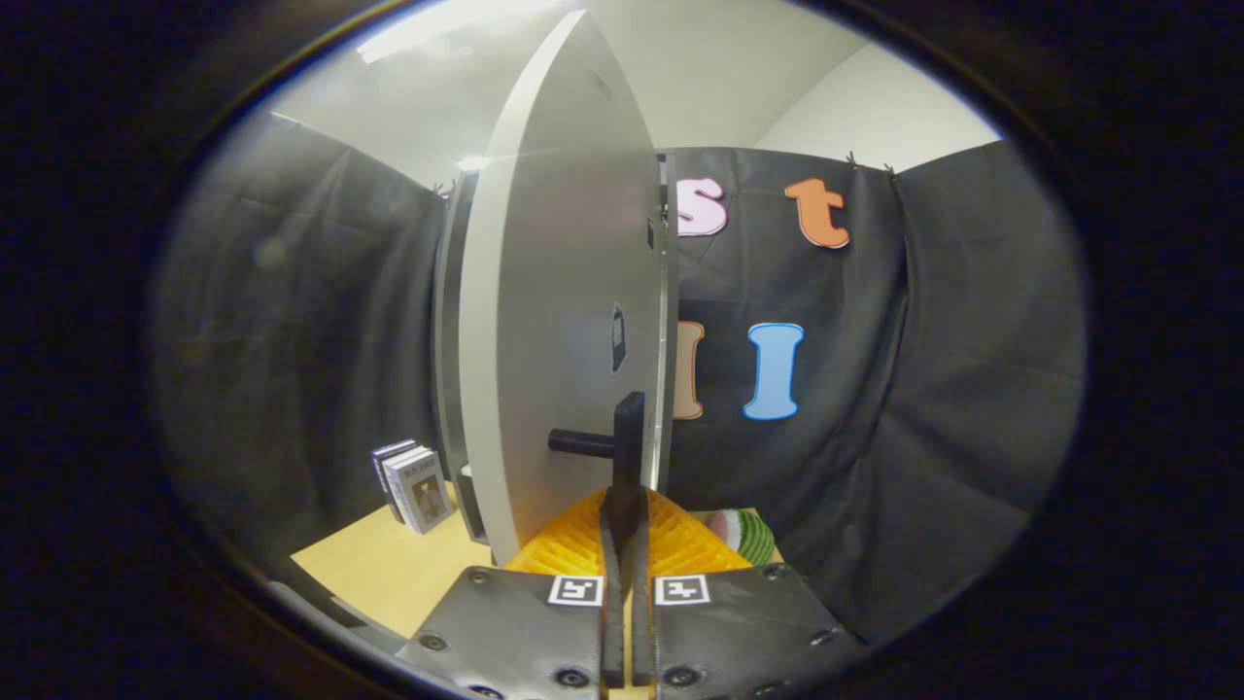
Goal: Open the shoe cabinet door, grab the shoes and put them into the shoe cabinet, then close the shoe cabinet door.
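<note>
My fingers clamped on the handle of the open shoe cabinet door.

My gripper (623, 525) is drawn nearly together, and both fingers press on the dark upright bar of the door handle (627, 449), which rises from between them; its short stem runs across to the face of the shoe cabinet door (569, 292). The pale grey door is swung out toward me, nearly edge-on, and towers straight ahead of my fingers, with the shoe cabinet (449, 340) frame showing behind its far edge. I cannot see into the cabinet from here. Just below the handle, around my fingertips, lies an orange ribbed thing (569, 549), with a green striped object (746, 533) beside it. A few upright books (413, 486) stand on the light wooden table (379, 569), beside the cabinet foot.
</note>
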The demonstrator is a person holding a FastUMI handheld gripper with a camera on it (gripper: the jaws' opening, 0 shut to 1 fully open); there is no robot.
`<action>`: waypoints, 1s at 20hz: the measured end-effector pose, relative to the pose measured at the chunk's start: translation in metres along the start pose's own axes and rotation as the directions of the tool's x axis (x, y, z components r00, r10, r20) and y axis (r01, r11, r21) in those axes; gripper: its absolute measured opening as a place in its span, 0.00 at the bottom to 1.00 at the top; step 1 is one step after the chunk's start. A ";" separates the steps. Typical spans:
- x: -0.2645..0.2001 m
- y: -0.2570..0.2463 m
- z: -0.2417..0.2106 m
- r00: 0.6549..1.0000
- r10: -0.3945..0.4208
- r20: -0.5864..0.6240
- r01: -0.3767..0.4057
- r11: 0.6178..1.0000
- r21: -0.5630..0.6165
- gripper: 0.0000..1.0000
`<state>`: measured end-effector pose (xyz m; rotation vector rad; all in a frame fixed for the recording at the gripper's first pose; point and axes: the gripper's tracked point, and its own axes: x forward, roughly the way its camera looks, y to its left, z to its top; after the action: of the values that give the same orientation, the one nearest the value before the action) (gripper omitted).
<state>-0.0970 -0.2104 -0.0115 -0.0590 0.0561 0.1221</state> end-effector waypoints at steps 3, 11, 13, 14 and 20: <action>0.004 -0.021 -0.001 1.000 -0.006 -0.006 0.006 0.999 0.032 0.05; 0.007 -0.047 -0.002 1.000 0.021 -0.012 -0.020 0.999 0.050 0.03; 0.007 -0.048 -0.001 1.000 0.029 -0.006 -0.029 0.999 0.034 0.04; 0.003 -0.048 -0.001 1.000 0.027 -0.004 -0.027 0.999 0.029 0.04; -0.032 -0.051 0.000 0.999 -0.032 0.030 0.032 0.999 0.028 0.03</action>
<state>-0.1223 -0.2652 -0.0069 -0.0307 0.0263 0.0901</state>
